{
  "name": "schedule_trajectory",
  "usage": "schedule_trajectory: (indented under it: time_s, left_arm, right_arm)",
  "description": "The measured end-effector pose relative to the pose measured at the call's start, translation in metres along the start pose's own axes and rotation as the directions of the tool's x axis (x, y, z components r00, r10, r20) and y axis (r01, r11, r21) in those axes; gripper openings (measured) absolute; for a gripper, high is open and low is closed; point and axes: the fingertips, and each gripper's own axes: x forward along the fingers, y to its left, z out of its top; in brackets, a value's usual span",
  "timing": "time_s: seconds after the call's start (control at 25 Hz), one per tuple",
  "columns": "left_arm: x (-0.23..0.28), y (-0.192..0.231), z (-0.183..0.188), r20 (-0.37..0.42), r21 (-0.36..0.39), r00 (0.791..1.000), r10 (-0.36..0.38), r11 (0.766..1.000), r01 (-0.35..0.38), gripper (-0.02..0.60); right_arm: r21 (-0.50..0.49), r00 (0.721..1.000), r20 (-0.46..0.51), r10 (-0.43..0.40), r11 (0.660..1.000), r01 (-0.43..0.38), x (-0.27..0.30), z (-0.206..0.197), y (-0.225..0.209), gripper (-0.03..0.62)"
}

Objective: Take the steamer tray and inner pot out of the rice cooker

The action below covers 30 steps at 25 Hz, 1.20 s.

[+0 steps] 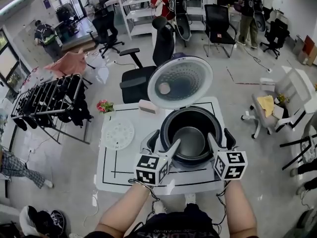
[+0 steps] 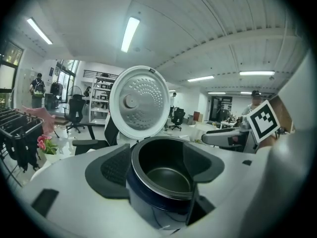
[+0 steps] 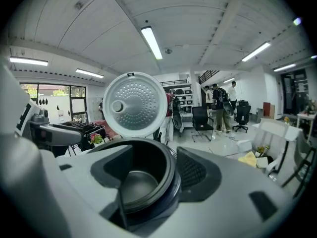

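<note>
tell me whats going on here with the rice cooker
A person holds a gripper in each hand at an open rice cooker on a white table, its lid up. The left gripper and right gripper straddle opposite sides of the inner pot's rim, jaws apart, not clamped yet. The pot sits in the cooker. A white perforated disc, likely the steamer tray, lies on the table beside the cooker, so that step looks done.

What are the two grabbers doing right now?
Left gripper: open, holding nothing, by the inner pot's rim.
Right gripper: open, holding nothing.
</note>
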Motion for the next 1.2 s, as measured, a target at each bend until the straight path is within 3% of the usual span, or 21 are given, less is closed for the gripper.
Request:
schedule_trajectory:
  time_s: [0.32,0.72,0.96,1.2]
  left_arm:
    - [0.023,0.016,-0.030,-0.086,-0.020,0.992,0.095,0.995,-0.097,0.333]
    - [0.037,0.016,-0.050,-0.138,-0.047,0.979,0.147,0.987,-0.155,0.331]
    - [0.038,0.022,-0.055,-0.140,-0.064,0.968,0.208,0.974,-0.218,0.327]
    - [0.040,0.031,-0.058,-0.161,0.037,0.926,0.342,0.940,-0.340,0.246]
  right_arm:
    - [0.038,0.993,-0.092,0.073,0.997,-0.070,0.035,-0.023,-0.008,0.267]
    - [0.124,0.982,-0.133,0.137,0.985,-0.120,0.050,-0.033,-0.016,0.267]
    - [0.024,0.983,-0.156,0.099,0.995,-0.097,0.054,-0.038,-0.013,0.265]
    - [-0.058,0.981,-0.183,0.070,0.995,-0.082,0.058,-0.041,-0.013,0.232]
